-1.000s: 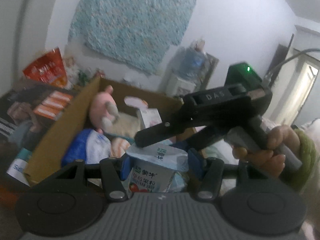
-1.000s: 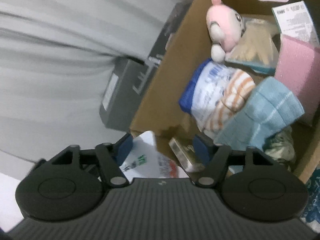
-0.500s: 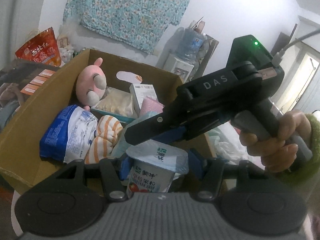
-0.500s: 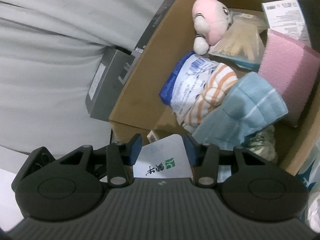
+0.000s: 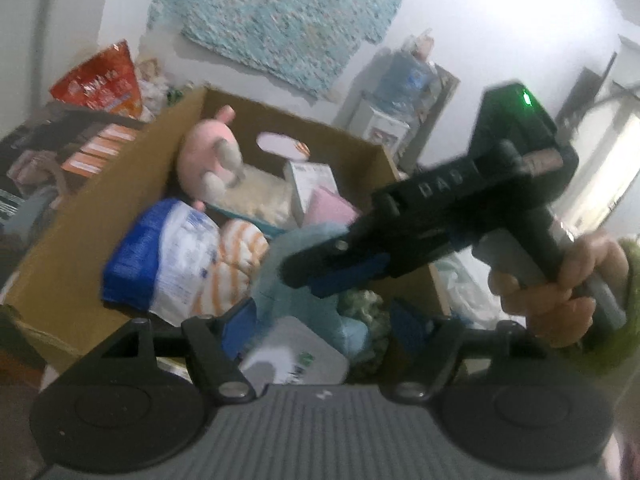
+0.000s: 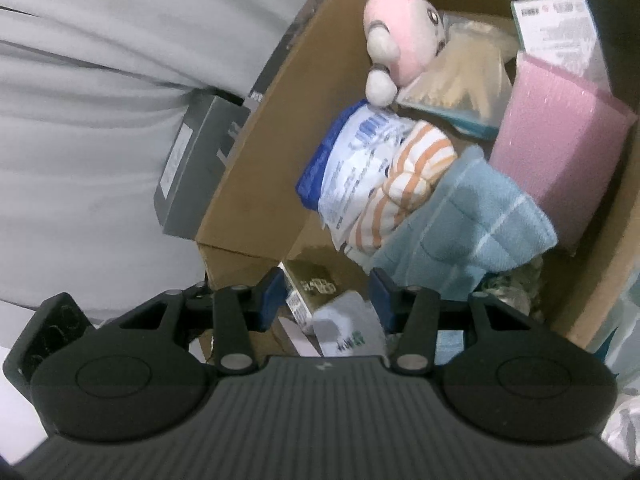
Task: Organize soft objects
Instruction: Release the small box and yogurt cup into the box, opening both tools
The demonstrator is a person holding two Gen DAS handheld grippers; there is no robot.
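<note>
A white yoghurt pouch (image 5: 294, 356) with a green logo lies tilted and blurred between my left gripper's (image 5: 324, 330) fingers. Those jaws are opening and the right pad stands clear of it. The pouch (image 6: 347, 330) also shows low between my right gripper's (image 6: 326, 298) fingers, whose pads stand partly apart with a gap beside it. Both grippers hover over the near end of a cardboard box (image 5: 80, 236) of soft things: a pink plush (image 6: 404, 50), a blue-white packet (image 6: 352, 160), striped cloth (image 6: 416, 176), a light blue towel (image 6: 468, 236) and a pink sponge (image 6: 556, 152).
A hand holds the right gripper's handle (image 5: 556, 276) at the right of the left wrist view. A grey box (image 6: 196, 176) stands against the carton's outer left wall, beside grey fabric. A red snack bag (image 5: 100, 80) and a water dispenser (image 5: 408, 84) stand behind the carton.
My left jaws have spread and the pouch has tipped over and sunk between them. The right jaws narrowed around the pouch's top, which now looks smaller and lower.
</note>
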